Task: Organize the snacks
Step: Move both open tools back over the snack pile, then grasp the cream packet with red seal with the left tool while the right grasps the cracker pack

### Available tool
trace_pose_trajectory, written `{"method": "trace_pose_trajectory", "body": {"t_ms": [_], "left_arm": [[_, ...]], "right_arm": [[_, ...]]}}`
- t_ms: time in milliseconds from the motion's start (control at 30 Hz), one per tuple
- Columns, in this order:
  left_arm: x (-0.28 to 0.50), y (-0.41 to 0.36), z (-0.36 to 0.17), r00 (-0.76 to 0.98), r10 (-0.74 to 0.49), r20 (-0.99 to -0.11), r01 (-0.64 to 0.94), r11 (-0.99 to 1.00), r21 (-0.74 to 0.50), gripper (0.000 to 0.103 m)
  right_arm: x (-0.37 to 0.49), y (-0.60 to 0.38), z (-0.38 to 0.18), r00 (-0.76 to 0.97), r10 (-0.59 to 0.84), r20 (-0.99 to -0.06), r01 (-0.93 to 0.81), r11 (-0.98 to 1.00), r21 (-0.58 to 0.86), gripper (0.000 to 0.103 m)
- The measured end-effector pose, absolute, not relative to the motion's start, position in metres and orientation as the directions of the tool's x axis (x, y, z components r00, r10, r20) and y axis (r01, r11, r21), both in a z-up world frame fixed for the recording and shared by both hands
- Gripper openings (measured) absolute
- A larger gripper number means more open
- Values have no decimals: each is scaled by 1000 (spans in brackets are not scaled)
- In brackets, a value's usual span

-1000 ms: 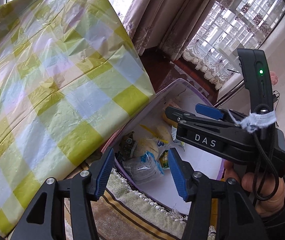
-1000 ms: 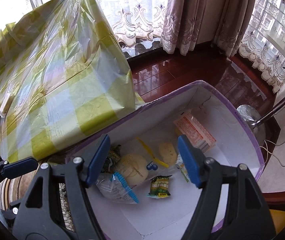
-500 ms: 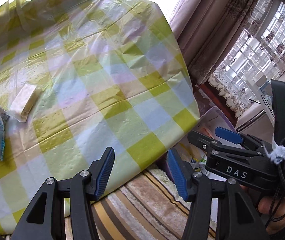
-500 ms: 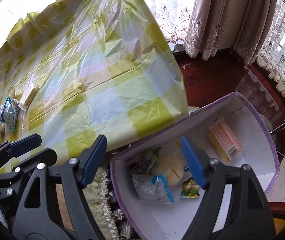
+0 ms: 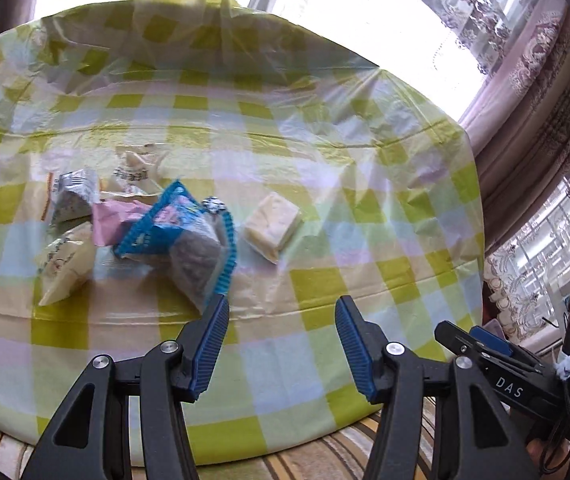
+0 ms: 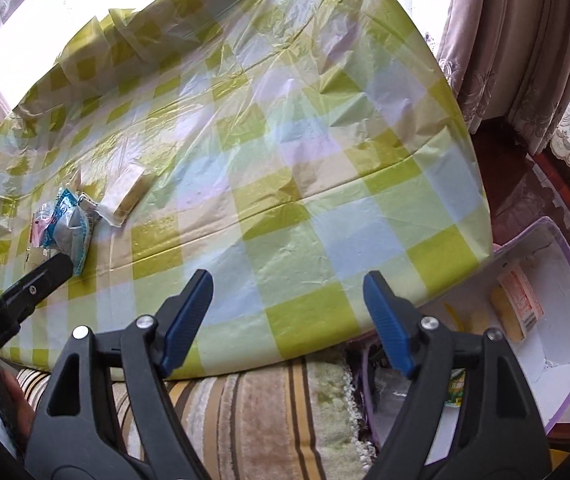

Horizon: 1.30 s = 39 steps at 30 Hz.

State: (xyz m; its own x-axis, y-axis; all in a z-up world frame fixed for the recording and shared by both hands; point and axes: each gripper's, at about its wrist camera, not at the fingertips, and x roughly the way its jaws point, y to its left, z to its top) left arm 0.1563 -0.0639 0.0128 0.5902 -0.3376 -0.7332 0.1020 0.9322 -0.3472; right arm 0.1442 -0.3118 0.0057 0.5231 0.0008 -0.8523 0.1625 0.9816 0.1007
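Observation:
Several snack packs lie in a loose pile on the checked tablecloth [image 5: 325,184]. Among them are a clear bag with blue edges [image 5: 189,240], a pink wrapper [image 5: 113,216] and a silver pack [image 5: 73,196]. A pale yellow square pack [image 5: 272,226] lies apart to their right. My left gripper [image 5: 281,344] hangs open over the table's near edge, just short of the blue-edged bag, holding nothing. My right gripper [image 6: 287,320] is open wide and bare over the table's front right. The white box with a purple rim [image 6: 565,264] sits low on the right with an orange-labelled pack [image 6: 519,304] inside.
A striped fringed rug [image 6: 265,412] lies under the table's near edge. Dark wood floor [image 6: 525,184] and curtains [image 6: 517,40] are at the right. The box's left end is hidden behind the tablecloth corner and my right finger.
Both grippers swung left, away from the box and over the table. The snack pile has come into the left wrist view. My right jaws stand a little wider than before.

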Motion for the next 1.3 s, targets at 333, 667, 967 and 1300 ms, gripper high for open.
{"method": "trace_pose_trajectory", "body": {"t_ms": [333,667,967,1300], "left_arm": [[167,36,0,632,-191,-751,-136,927,-351,56],[188,38,-19,579,-137,-804,-114,962,-247,56],[207,32,-31,564,-90,-821,-82,983,-164,48],[212,40,-36,574,-171,-801,-70,964,-257,38]], "right_arm": [[169,-269,1,518,-25,-855,109,993,37,80],[200,-237,-3,533,25,-845,96,991,90,80],[231,-210,-12,531,42,-847,86,991,103,80],[264,-178,-25,526,56,-848,59,993,102,80]]}}
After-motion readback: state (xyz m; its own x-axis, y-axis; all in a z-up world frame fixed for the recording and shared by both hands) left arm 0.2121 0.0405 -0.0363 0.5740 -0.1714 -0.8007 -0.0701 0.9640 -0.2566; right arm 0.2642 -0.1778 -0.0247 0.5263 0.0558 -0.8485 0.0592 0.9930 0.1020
